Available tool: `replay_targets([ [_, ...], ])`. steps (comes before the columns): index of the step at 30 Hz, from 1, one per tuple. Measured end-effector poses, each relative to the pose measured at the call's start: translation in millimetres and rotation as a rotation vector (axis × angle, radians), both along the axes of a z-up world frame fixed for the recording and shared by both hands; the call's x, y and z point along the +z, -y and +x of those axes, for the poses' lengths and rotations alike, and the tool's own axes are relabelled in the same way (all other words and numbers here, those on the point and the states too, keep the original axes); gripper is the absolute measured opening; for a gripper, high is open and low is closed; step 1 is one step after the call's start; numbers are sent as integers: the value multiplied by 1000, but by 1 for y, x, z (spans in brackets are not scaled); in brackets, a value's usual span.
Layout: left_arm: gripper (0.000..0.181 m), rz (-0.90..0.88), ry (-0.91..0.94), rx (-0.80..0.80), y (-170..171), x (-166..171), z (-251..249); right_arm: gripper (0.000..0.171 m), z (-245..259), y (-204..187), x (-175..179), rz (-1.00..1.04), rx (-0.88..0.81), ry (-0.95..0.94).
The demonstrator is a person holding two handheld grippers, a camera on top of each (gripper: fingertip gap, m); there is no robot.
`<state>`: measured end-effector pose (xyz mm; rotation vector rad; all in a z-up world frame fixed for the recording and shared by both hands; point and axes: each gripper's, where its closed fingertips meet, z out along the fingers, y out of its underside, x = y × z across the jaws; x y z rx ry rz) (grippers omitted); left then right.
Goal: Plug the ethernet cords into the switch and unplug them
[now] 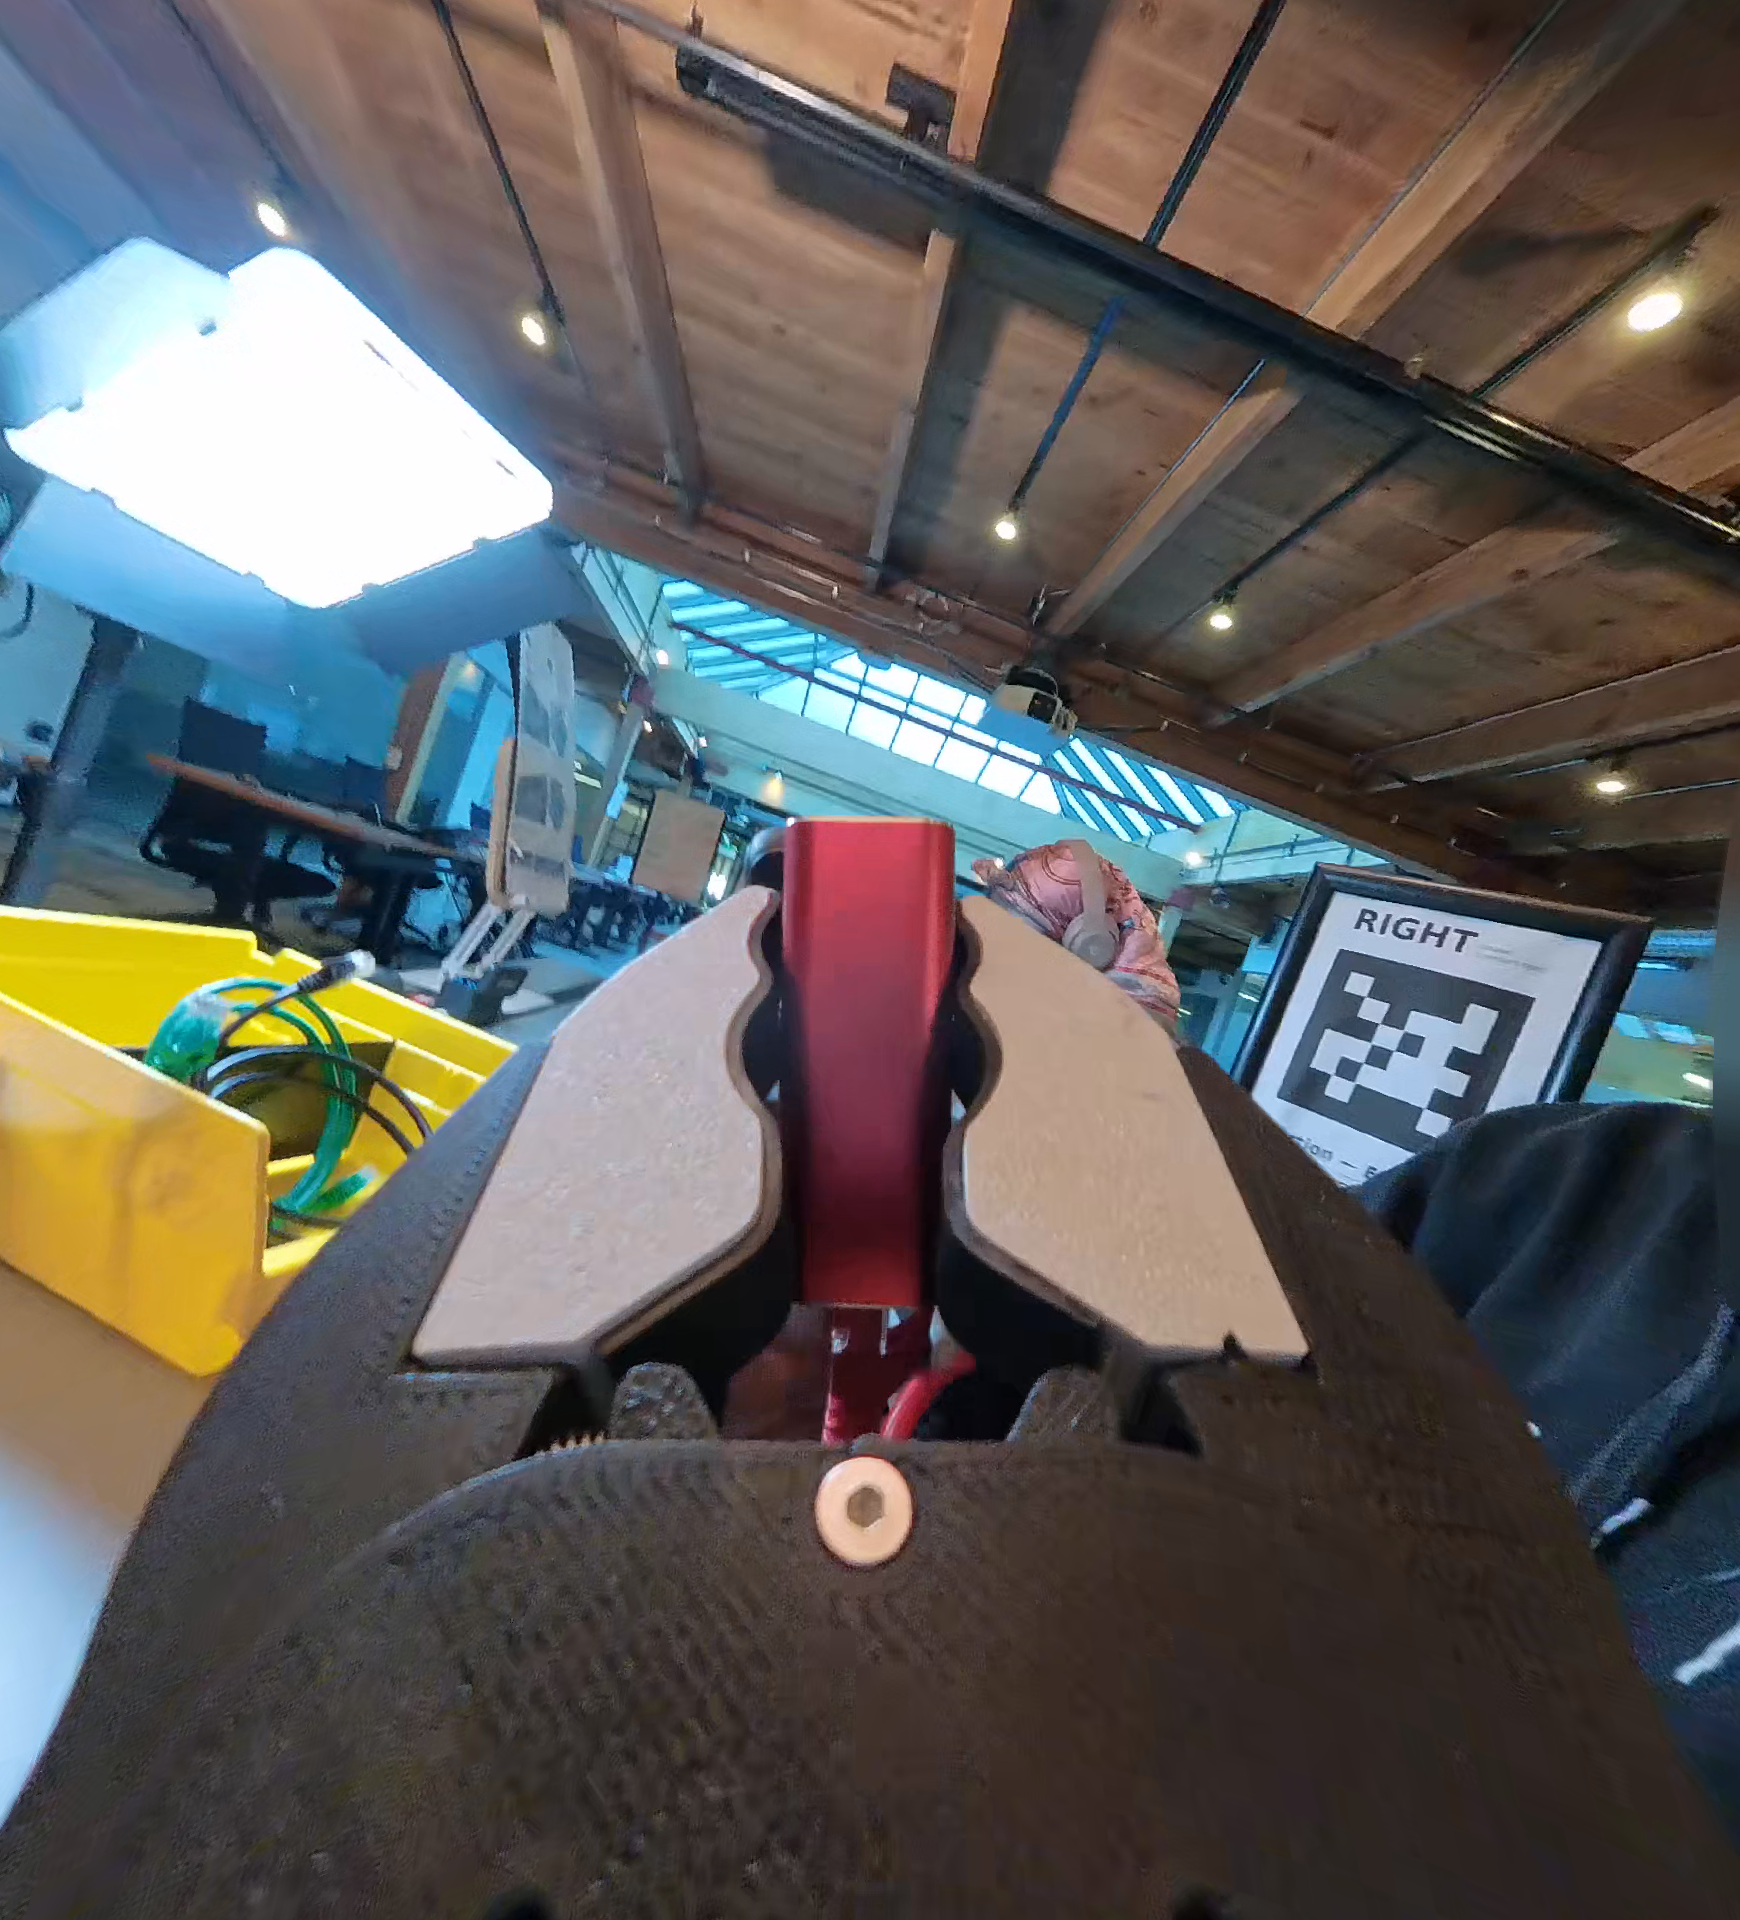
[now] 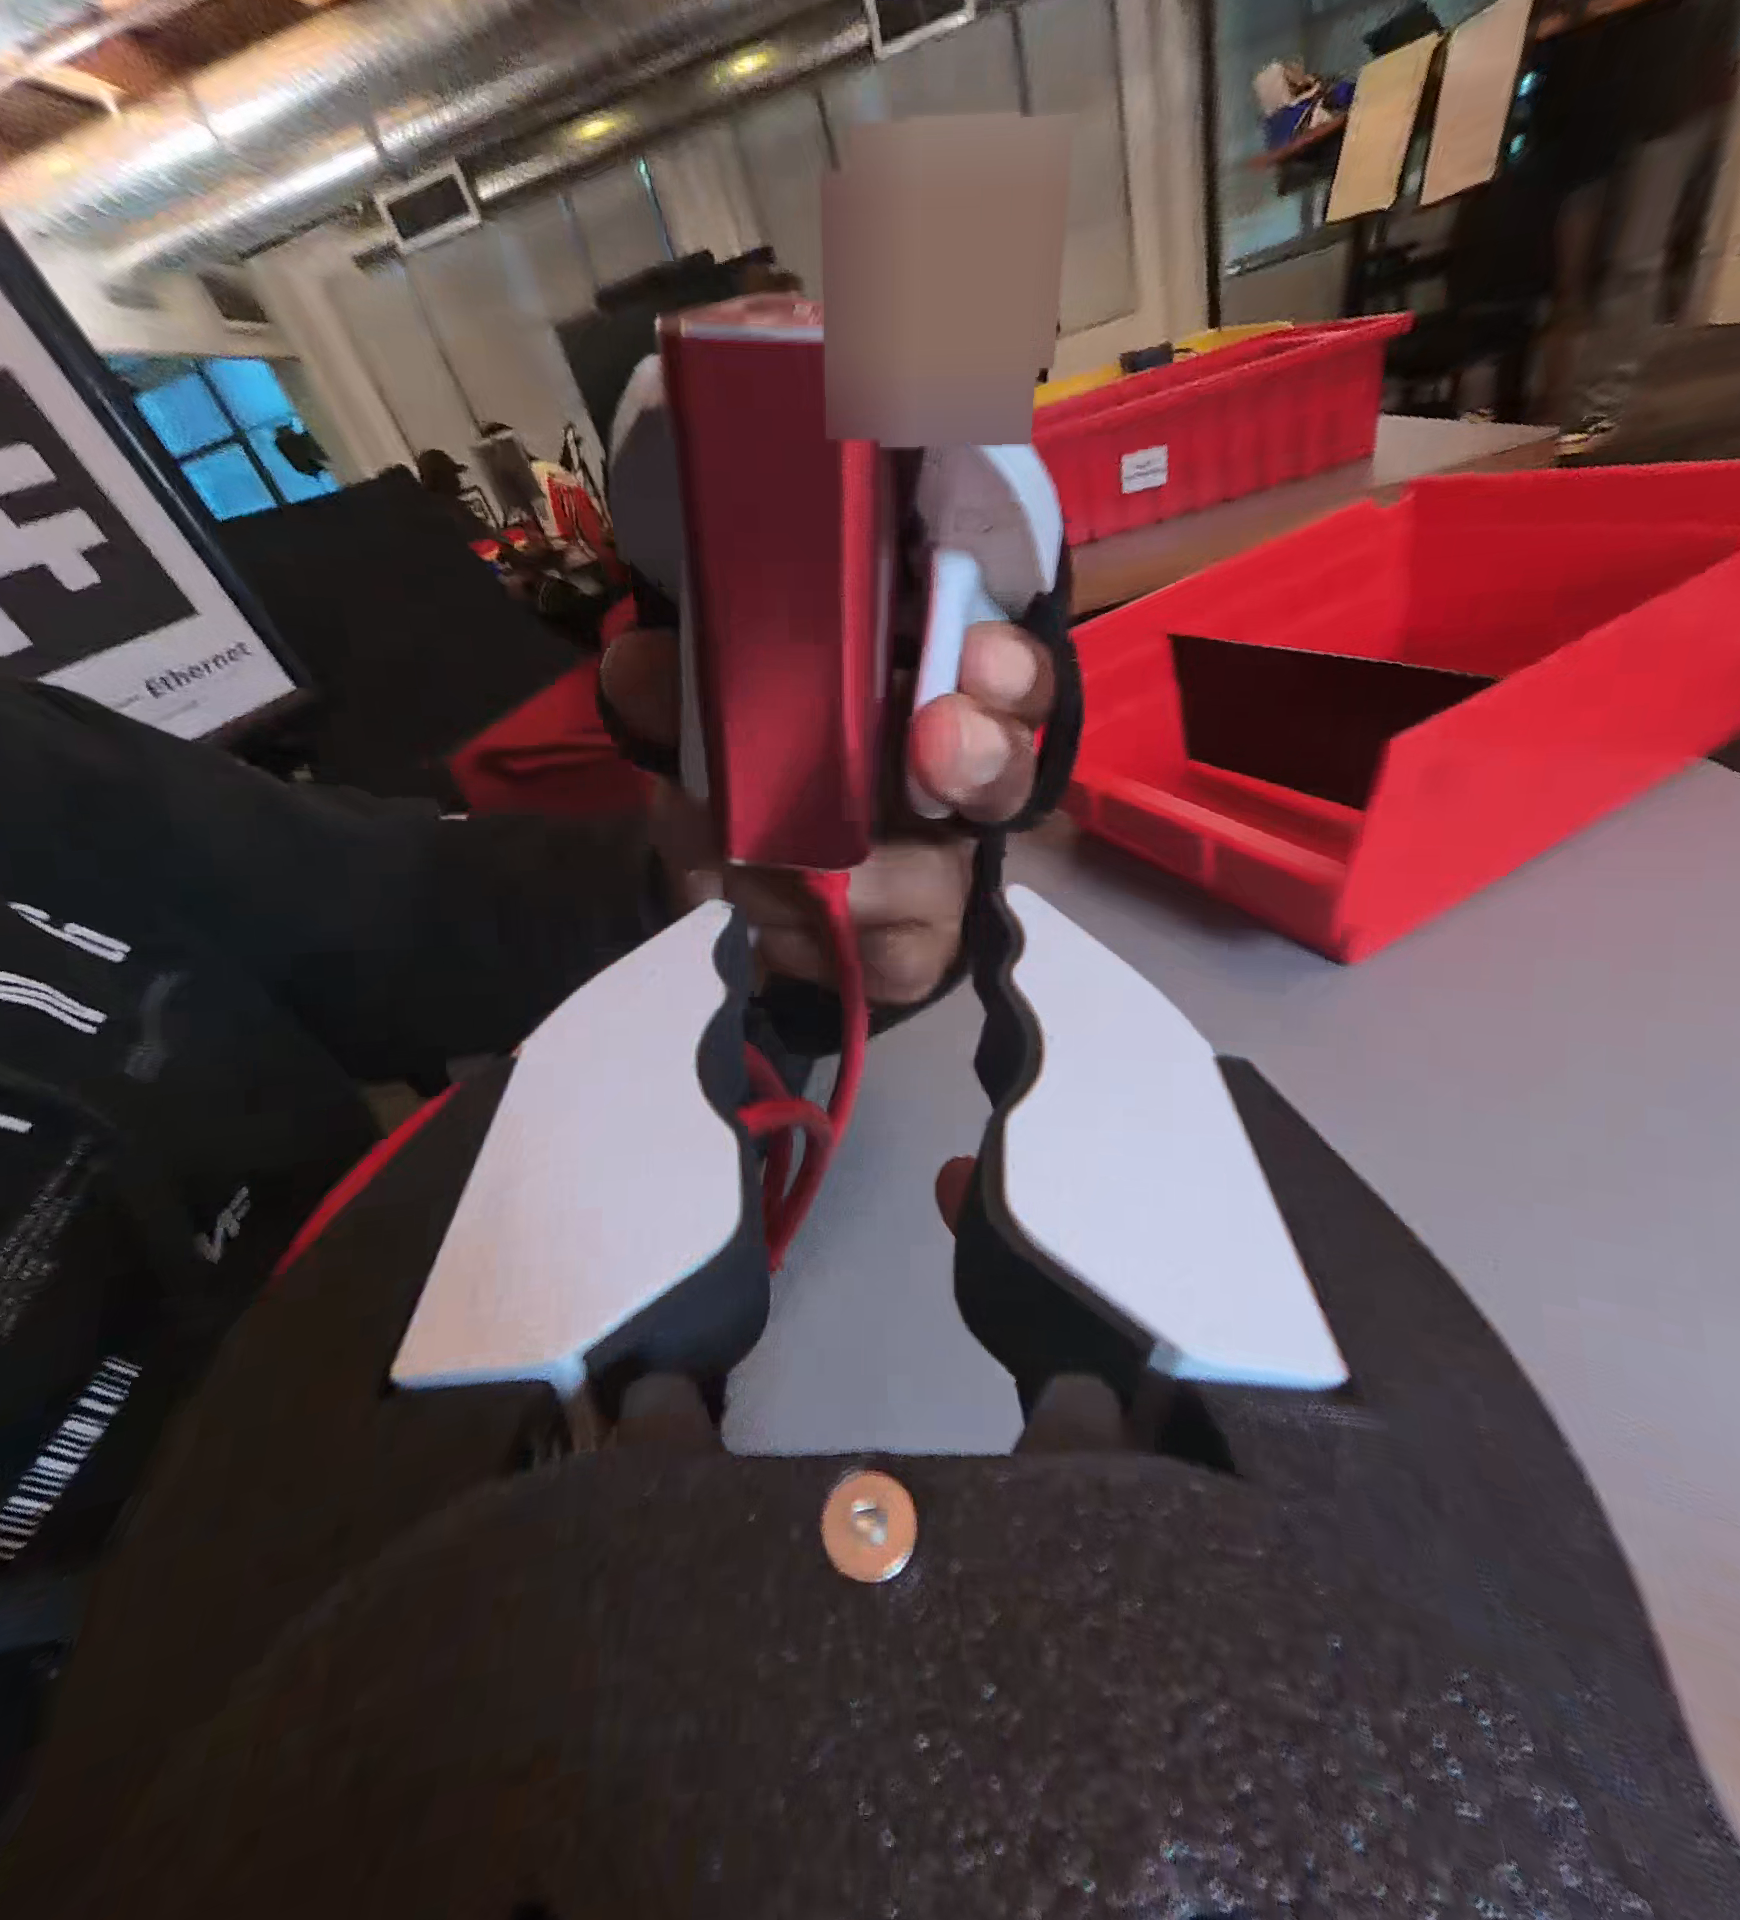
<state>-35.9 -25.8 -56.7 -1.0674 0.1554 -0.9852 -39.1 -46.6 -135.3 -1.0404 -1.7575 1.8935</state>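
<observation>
My left gripper (image 1: 866, 904) is shut on the red metal switch (image 1: 866, 1091) and holds it upright, tilted up towards the ceiling. In the right wrist view a hand (image 2: 980, 717) holds that gripper with the switch (image 2: 783, 623) above the grey table (image 2: 1468, 1143). A red ethernet cord (image 2: 845, 997) hangs from the switch's lower end, and its plug end shows in the left wrist view (image 1: 933, 1387). My right gripper (image 2: 861, 914) is open just below the switch. The cord runs down between its fingers, close to the left one.
A yellow bin (image 1: 97, 1174) on the left holds a green cord (image 1: 326, 1091) and a black cord (image 1: 326, 977). A red bin (image 2: 1468, 644) stands on the right, with another (image 2: 1209, 436) behind it. A framed marker sign (image 1: 1417, 1029) stands behind, and a dark sleeve (image 2: 326, 883) crosses the left. There is about 8 cm between the tips of the two grippers.
</observation>
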Motion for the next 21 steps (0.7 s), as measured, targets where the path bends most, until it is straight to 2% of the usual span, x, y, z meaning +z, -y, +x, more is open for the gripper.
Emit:
replay_targets([
  [2, 29, 47, 25, 18, 3, 1, 0, 32, -7, 13, -7, 84, -9, -9],
  [3, 28, 50, 27, 28, 2, -1, -1, 21, -10, 15, -6, 104, -29, -39],
  [5, 29, 35, 25, 72, -2, -7, -8, 10, -14, 16, -3, 88, -47, -62],
  [9, 28, -7, -36, 67, -3, -19, -8, 9, -12, 11, -10, 125, -55, -44],
  [17, 32, -142, -398, 35, 1, -53, 4, 8, 13, -7, -15, 232, -33, 101],
  [21, 27, -86, -427, 38, 9, -44, 13, 9, 17, -2, -8, 181, -21, 1],
])
